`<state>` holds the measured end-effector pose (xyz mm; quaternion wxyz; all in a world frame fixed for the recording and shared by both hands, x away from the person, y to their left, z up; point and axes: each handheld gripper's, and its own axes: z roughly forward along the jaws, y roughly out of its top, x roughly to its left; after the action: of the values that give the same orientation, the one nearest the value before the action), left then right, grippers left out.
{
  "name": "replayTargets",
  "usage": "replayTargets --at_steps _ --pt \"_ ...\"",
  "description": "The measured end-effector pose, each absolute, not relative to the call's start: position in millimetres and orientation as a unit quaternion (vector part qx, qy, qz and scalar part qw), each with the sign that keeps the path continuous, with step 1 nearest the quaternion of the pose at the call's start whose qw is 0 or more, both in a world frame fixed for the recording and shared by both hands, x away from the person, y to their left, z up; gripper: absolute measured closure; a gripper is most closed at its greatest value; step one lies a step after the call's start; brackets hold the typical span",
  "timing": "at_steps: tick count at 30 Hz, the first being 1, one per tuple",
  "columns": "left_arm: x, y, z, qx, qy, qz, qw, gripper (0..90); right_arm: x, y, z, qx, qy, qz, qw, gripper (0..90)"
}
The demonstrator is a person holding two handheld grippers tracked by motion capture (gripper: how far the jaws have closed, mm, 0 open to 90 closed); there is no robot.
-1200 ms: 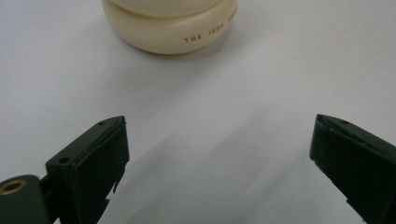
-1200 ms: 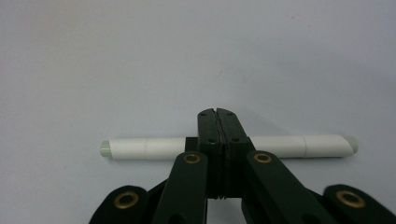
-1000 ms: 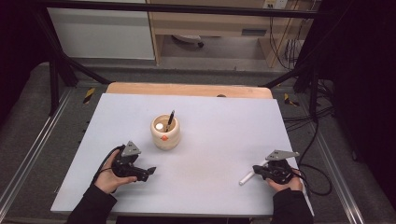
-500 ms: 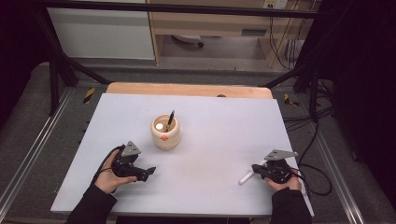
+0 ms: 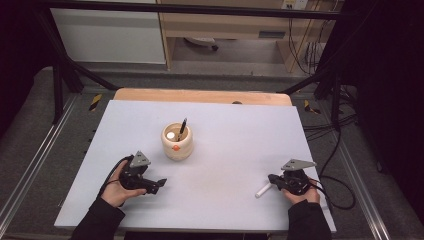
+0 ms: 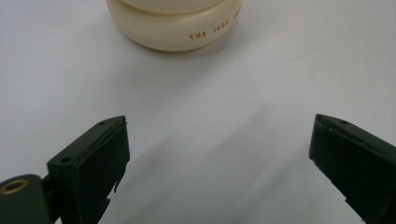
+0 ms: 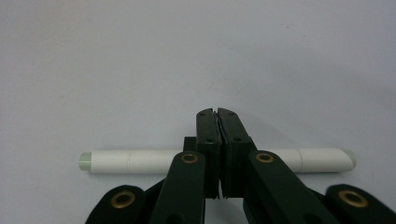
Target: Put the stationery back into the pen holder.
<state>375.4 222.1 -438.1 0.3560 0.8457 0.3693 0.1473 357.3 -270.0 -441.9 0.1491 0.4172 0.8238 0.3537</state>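
**White marker under shut right gripper, lower right of table**

Near: in the right gripper view, the right gripper (image 7: 217, 114) had its jaws closed pad to pad, nothing between them. The marker (image 7: 130, 161) lay crosswise just beneath and behind the tips, both ends showing at lower left and lower right. In the high view it sat at lower right, just left of that gripper (image 5: 272, 178). Judged light, rigid, smooth and round: likely to roll or slip. Best hold: mid-barrel, jaws across it, opened first.

The left gripper (image 6: 219, 140) stood wide open and empty over bare table (image 5: 225, 200).

Far: the cup (image 5: 177, 142) stood at centre, a dark pen (image 5: 182, 129) upright in it.

Against the earlier frames: no change seen; both hands and the marker lay in the same places.
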Motion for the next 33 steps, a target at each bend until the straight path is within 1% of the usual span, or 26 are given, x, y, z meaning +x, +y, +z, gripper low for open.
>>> replayTargets --at_steps 12,21,25,33 --pt "375 222 -438 0.846 0.369 0.147 0.357 5.2 354 -272 -438 0.414 0.821 0.362 0.149 88.3" --pt "376 223 -438 0.846 0.370 0.145 0.355 5.2 368 -260 -436 0.413 0.805 0.393 0.165 88.6" --pt "376 223 -438 0.846 0.369 0.145 0.357 5.3 379 -252 -439 0.415 0.806 0.390 0.161 89.1" --pt "376 223 -437 0.845 0.369 0.145 0.358 5.3 395 -245 -442 0.417 0.803 0.390 0.169 89.4"
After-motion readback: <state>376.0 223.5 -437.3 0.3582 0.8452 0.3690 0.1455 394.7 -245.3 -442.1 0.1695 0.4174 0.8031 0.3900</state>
